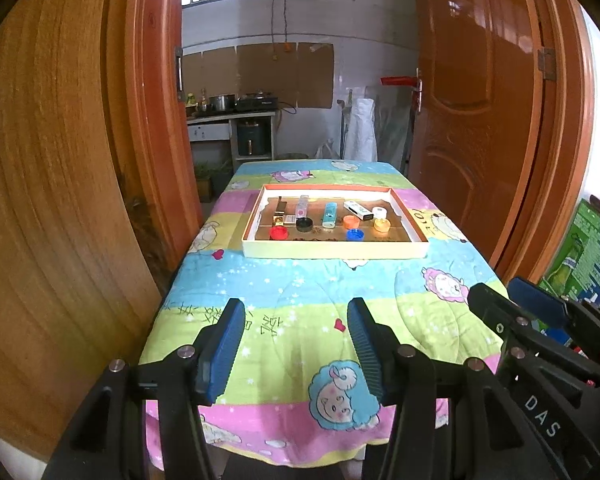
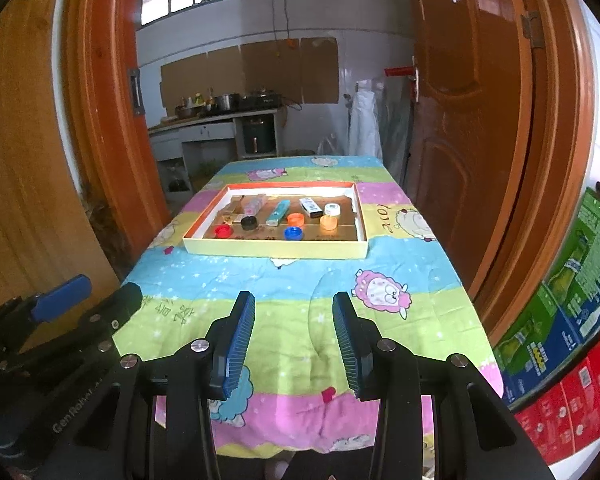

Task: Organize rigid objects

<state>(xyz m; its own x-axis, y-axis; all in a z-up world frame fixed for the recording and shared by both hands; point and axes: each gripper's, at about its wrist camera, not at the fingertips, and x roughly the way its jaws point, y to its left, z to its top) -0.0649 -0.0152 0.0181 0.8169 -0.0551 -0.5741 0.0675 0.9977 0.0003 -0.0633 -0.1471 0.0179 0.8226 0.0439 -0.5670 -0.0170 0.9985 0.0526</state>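
A shallow cream tray with an orange inner rim (image 1: 334, 249) (image 2: 276, 249) sits on the far half of the table. Inside lie a red cap (image 1: 278, 233), black cap (image 1: 304, 223), blue cap (image 1: 355, 234), orange cap (image 1: 351, 221), yellow-orange cap (image 1: 382, 225), white cap (image 1: 379, 212), a teal box (image 1: 329, 215), a clear pink-topped box (image 1: 301, 207) and a white box (image 1: 357, 209). My left gripper (image 1: 296, 320) is open and empty over the near table edge. My right gripper (image 2: 294, 314) is open and empty beside it.
The table carries a colourful cartoon cloth (image 1: 300, 292). Wooden door frames stand close on the left (image 1: 156, 120) and right (image 1: 480, 100). Green and red cartons (image 2: 572, 300) are stacked at the right. A kitchen counter (image 1: 228, 116) lies beyond.
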